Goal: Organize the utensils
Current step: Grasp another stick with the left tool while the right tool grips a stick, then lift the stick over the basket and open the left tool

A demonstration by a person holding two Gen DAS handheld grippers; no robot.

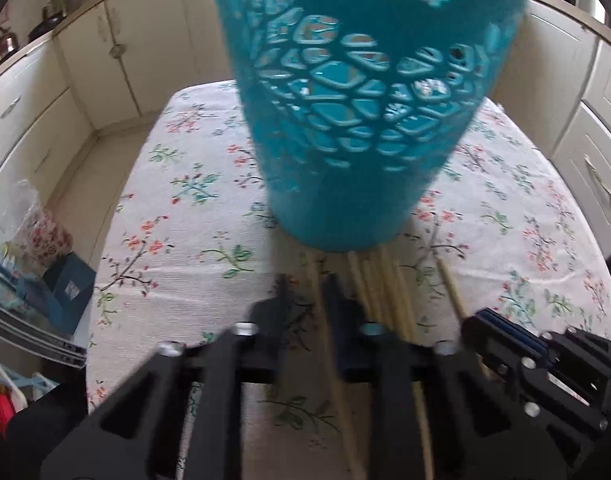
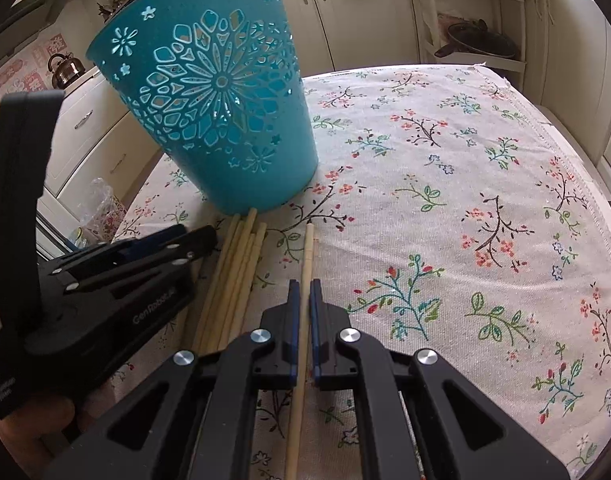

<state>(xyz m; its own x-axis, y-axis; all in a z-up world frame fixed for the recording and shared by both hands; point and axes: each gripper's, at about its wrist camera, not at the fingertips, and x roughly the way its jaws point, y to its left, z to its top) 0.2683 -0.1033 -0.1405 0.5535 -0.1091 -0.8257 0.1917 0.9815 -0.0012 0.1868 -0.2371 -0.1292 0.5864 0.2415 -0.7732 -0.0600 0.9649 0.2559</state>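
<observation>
A teal perforated holder (image 2: 221, 100) stands on the floral tablecloth, close ahead in the left wrist view (image 1: 357, 112). Several pale wooden chopsticks (image 2: 237, 276) lie bundled in front of it. My left gripper (image 1: 307, 284) is slightly open, its jaws astride one chopstick (image 1: 325, 320) at the bundle's left edge, apparently not clamping it. My right gripper (image 2: 304, 286) has its jaws nearly shut around a separate single chopstick (image 2: 307, 252) that lies on the cloth. The left gripper also shows in the right wrist view (image 2: 197, 236), and the right gripper in the left wrist view (image 1: 477, 318).
The table with the floral cloth (image 2: 465, 200) extends to the right and far side. Cream cabinets (image 1: 117, 44) surround it. A kettle (image 2: 65, 68) sits on the left counter, a pan (image 2: 481, 42) on a rack behind. Bags and boxes (image 1: 37, 240) lie beside the table's left edge.
</observation>
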